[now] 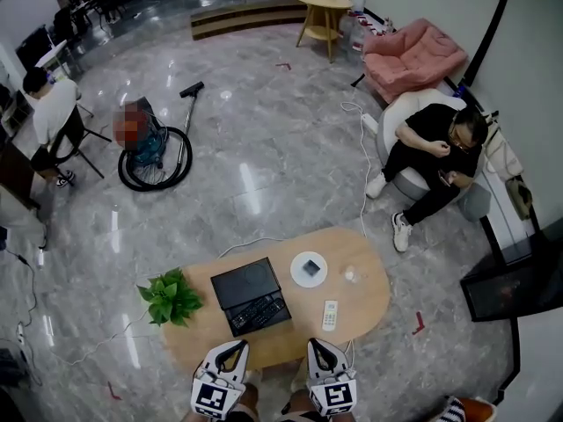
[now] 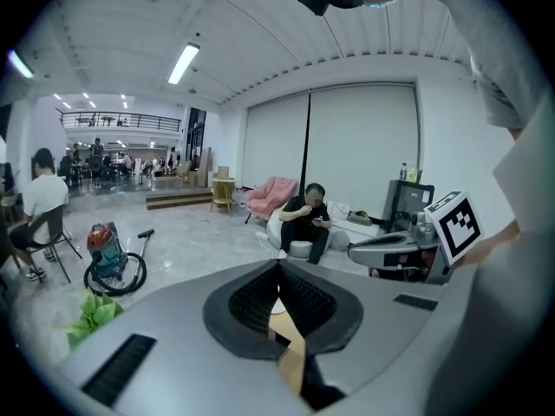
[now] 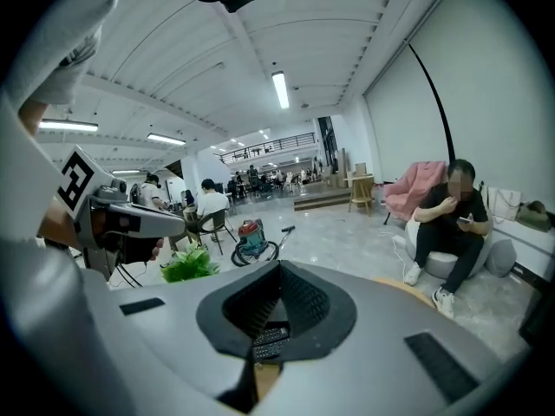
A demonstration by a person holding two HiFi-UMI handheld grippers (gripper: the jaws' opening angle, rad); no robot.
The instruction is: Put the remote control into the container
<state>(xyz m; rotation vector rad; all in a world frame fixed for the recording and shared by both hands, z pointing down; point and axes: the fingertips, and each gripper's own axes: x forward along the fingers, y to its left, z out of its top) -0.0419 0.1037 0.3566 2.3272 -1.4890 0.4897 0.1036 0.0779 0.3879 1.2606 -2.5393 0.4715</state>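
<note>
A white remote control [image 1: 330,315] lies flat on the oval wooden table [image 1: 369,301], near its front edge. Behind it stands the container [image 1: 321,277], a round white dish with a dark square inside. Both grippers hover at the table's near edge. The left gripper [image 1: 236,347] is in front of the laptop [image 1: 251,294], shut with nothing in it. The right gripper [image 1: 316,345], also shut and empty, sits just short of the remote, slightly to its left. In the left gripper view the left gripper [image 2: 279,277] has its jaws together. The right gripper [image 3: 279,277] looks the same in its own view.
A potted green plant [image 1: 171,297] stands on the table's left end. A small clear object [image 1: 352,275] sits right of the container. A seated person [image 1: 435,161], a pink sofa [image 1: 413,55] and a vacuum cleaner [image 1: 151,148] are on the floor beyond.
</note>
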